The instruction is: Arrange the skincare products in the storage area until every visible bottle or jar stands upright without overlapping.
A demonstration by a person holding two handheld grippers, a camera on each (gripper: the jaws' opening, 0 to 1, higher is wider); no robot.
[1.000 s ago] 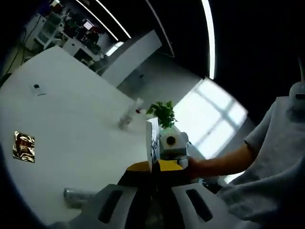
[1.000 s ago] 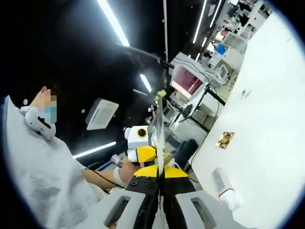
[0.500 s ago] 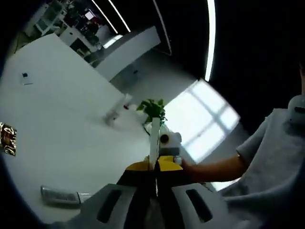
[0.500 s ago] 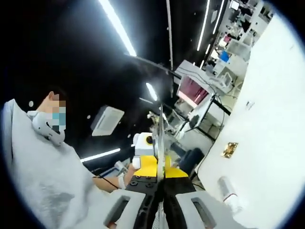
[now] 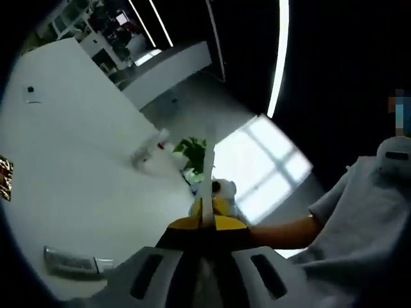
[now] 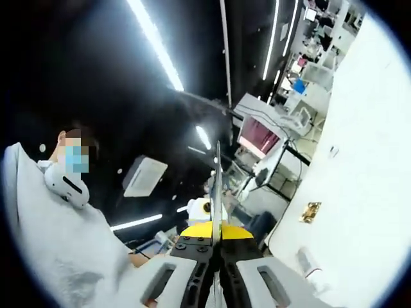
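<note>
**Skincare tube lies flat on white table as both grippers pinch one thin card**

The skincare tube [image 5: 72,262] lies on its side near the close edge of the white table [image 5: 83,167], well apart from a small bottle [image 5: 142,154] farther off by a potted plant [image 5: 192,153]. In the right gripper view the same tube [image 6: 307,262] sits low beside my jaws, with a gold packet [image 6: 311,212] beyond it. The tube's long axis runs flat along the tabletop; I judge its cap end points toward my left gripper [image 5: 207,226], though blur leaves that uncertain. Both tools are clamped: the left gripper and the right gripper [image 6: 217,236] each pinch an edge of the same thin white card [image 5: 207,176], held up edge-on between them. To do this step well, I judge I should first set the card down clear of the products, then free one gripper, take the tube across its body near the cap, and stand it up apart from its neighbours.
</note>
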